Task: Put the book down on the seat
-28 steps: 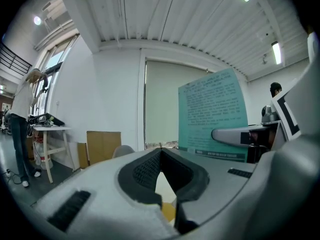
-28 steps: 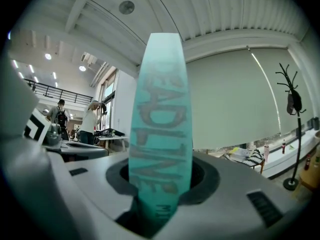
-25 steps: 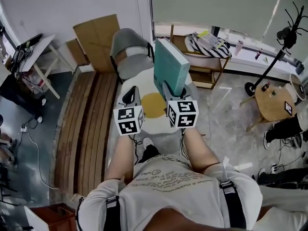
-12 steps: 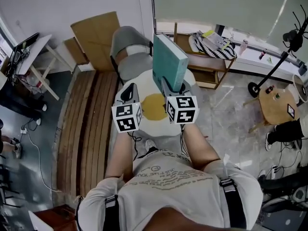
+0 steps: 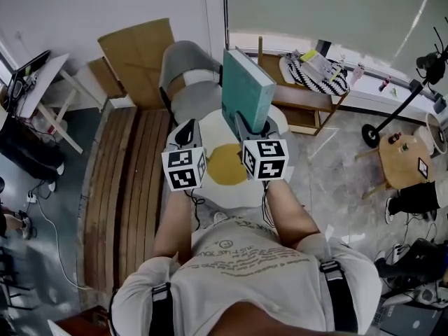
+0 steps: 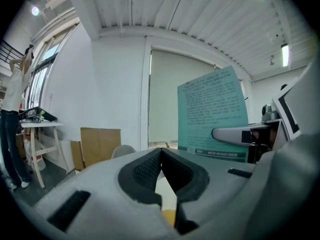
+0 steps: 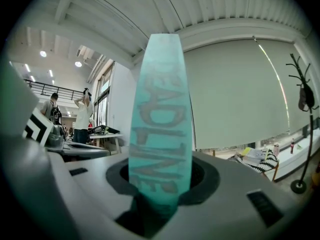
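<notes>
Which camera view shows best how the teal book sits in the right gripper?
The right gripper view: the teal book stands upright, spine toward the camera, its lower end clamped in the right gripper. The head view shows the whole book from above. The left gripper view shows only its printed cover from the side.

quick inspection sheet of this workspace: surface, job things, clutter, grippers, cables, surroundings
surface: white round pad with a yellow centre below the grippers; grey chair beyond it
job's things: teal book held upright, not yet on a seat
clutter: cardboard sheets against the wall; striped item on a wooden shelf
grippers: right gripper shut on the book's lower end; left gripper shut, empty
cables: one cable on the floor at left
surroundings: wooden slats at left, small round table at right
</notes>
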Tool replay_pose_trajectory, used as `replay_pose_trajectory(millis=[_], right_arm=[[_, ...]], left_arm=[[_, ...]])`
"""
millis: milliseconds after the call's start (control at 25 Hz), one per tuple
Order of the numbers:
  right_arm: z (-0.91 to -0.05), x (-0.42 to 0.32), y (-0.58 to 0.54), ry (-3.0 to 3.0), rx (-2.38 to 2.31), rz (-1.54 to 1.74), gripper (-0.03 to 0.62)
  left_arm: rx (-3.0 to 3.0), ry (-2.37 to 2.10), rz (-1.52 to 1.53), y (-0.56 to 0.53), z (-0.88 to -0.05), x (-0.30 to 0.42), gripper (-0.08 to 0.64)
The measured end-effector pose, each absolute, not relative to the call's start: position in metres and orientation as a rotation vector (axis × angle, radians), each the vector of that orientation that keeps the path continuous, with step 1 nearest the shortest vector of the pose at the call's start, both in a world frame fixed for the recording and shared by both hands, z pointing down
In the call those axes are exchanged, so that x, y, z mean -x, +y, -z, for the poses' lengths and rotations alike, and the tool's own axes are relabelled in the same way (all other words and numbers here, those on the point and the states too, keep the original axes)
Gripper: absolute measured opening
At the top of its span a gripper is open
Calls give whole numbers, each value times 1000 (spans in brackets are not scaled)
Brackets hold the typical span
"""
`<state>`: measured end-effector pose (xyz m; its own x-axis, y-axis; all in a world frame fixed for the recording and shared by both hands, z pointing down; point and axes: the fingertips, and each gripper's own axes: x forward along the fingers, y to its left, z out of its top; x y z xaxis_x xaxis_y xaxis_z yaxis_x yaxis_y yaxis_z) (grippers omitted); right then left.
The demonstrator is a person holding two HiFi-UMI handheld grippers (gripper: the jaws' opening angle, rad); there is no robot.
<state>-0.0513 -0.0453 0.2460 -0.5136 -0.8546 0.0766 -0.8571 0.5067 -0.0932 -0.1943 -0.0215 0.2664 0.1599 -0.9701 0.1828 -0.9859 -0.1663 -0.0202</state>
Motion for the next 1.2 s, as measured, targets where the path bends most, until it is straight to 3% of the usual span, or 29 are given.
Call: replay_pose_trajectory(millis=[520, 1200], right_arm=[[-270, 77, -117, -2606, -1649, -228, 164], [-298, 60, -160, -2549, -1542, -225, 164]], left_arm=[[-2376, -1770, -217, -114, -291, 219, 18], [-2255, -1760, -192, -152, -331, 207, 18]])
